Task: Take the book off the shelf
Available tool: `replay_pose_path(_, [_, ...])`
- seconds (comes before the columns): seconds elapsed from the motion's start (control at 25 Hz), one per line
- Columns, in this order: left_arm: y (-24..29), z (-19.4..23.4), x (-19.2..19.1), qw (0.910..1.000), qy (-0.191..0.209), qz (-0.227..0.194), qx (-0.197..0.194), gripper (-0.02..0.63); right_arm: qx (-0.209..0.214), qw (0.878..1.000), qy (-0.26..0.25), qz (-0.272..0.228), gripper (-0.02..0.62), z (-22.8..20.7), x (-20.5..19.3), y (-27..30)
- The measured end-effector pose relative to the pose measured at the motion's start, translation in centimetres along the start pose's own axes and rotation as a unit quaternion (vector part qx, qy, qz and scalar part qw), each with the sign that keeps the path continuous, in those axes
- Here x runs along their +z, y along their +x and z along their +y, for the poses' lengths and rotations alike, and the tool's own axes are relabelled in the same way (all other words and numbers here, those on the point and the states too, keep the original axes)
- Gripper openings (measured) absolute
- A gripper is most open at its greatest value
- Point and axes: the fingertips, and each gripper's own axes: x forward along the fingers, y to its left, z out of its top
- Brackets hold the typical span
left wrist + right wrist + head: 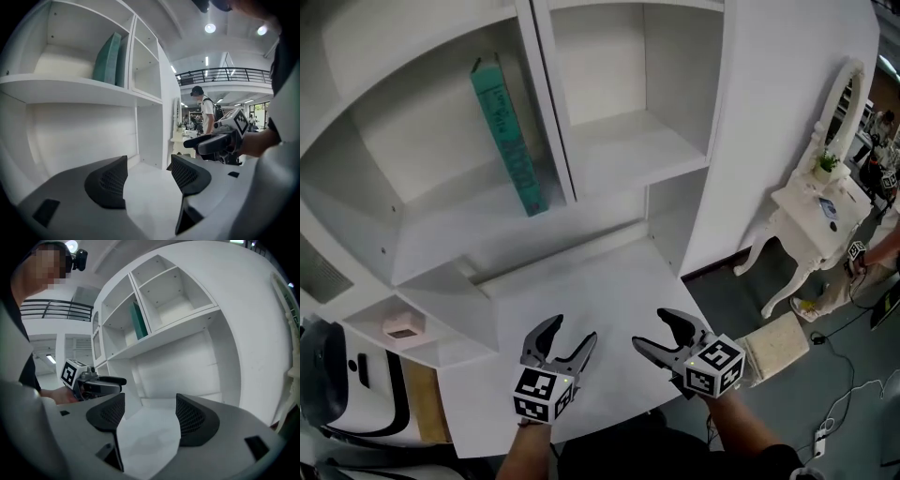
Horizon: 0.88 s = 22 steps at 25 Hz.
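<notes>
- Head view: left hand-held gripper [571,333] and right hand-held gripper [654,330] hover side by side over the white counter [600,281], close together but apart, both pointing at the shelf [623,141].
- Both have their jaws spread wide, with nothing in them.
- The teal book [508,136] stands on end in the shelf bay ahead of and above the left hand-held gripper. It is tilted against the divider [551,103] on that bay's right side. It is well clear of both hand-held grippers.
- The bay ahead of the right hand-held gripper has only bare white board showing.
- A pink box [403,327] sits in a low cubby to the left of the left hand-held gripper. A white dressing table [811,211] stands far off to the right of the right hand-held gripper.
- Left gripper view: jaws apart, and only counter surface shows through the gap. The book is up and left of the jaws, one shelf board higher. The right hand-held gripper is in frame to the right, and a person [206,112] stands in the background past it.
- Right gripper view: jaws apart, gap empty, counter below. The book is above the jaws, slightly left, in the upper bay. The left hand-held gripper is visible to the left at about jaw height.
</notes>
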Motion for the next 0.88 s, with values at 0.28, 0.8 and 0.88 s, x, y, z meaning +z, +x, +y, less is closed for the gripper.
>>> replay_pose_path(0.28, [-1.3,5.3,4.2,0.9991,0.0,-0.042,-0.008,0.298,-0.005,0.997,-0.071,-0.042,0.349,3.6,9.6,4.9])
replay_pose_path(0.8, [-3.6,10.0,8.3,0.9971,-0.03,-0.057,0.042,0.298,0.056,0.983,-0.149,-0.09,0.348,7.7,21.0,7.0])
replay_pose_path(0.88, [-3.8,10.3,9.3,0.9964,-0.025,-0.061,0.054,0.297,0.064,0.981,-0.158,-0.091,0.348,8.2,22.0,7.4])
